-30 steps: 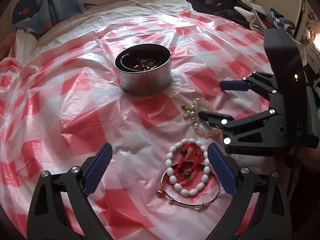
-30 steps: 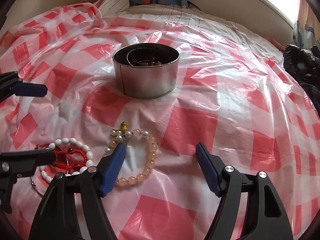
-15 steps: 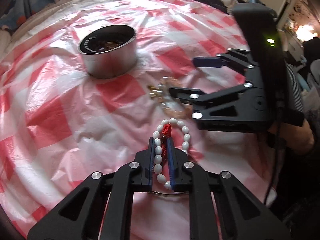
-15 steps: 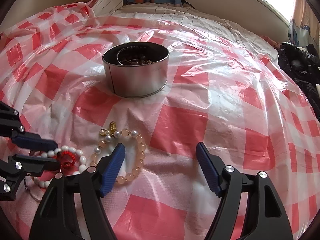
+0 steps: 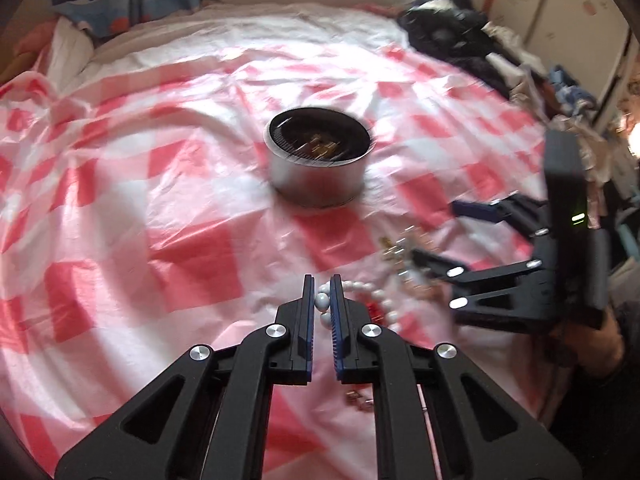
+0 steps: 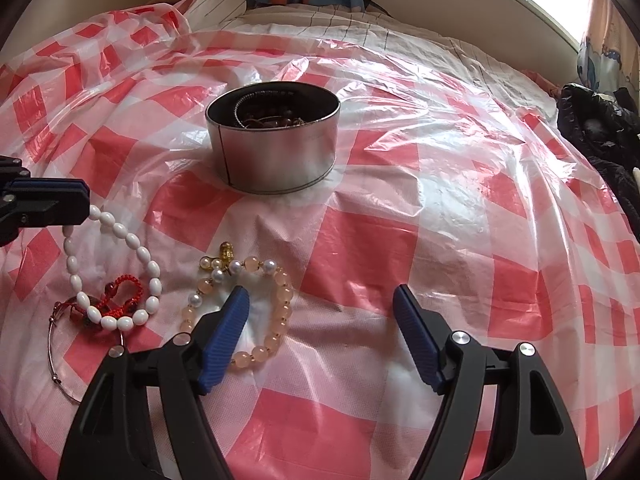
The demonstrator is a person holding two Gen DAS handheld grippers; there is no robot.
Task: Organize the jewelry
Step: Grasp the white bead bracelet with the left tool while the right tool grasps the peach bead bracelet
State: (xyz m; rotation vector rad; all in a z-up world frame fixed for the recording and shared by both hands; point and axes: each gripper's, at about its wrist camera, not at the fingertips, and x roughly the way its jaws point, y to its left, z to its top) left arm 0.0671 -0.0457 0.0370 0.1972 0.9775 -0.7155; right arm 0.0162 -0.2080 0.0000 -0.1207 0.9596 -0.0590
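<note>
Four loose pieces of jewelry lie on the red-and-white checked plastic sheet (image 6: 400, 240), all towards its near left part: one white oval-bead bracelet (image 6: 116, 272), one red braided cord bracelet (image 6: 124, 298), one thin silver wire bangle (image 6: 54, 356) and one peach round-bead bracelet with pearls and a gold charm (image 6: 272, 300). There is one round silver metal tin (image 6: 276, 160), standing near the middle of the sheet.

Half a second ago the white bracelet lay flat with the left gripper (image 5: 322, 300) clamped over it; now its pinched end is raised off the sheet while its far end trails beside the red cord. The left gripper's jaws are closed on a white bead. The right gripper (image 6: 320, 312) has stayed spread wide, holding nothing, one finger (image 6: 224, 340) over the peach bracelet's loop.

The tin holds dark beads and a coiled metal chain, with gold-coloured bits; the exact pieces cannot be told.
</note>
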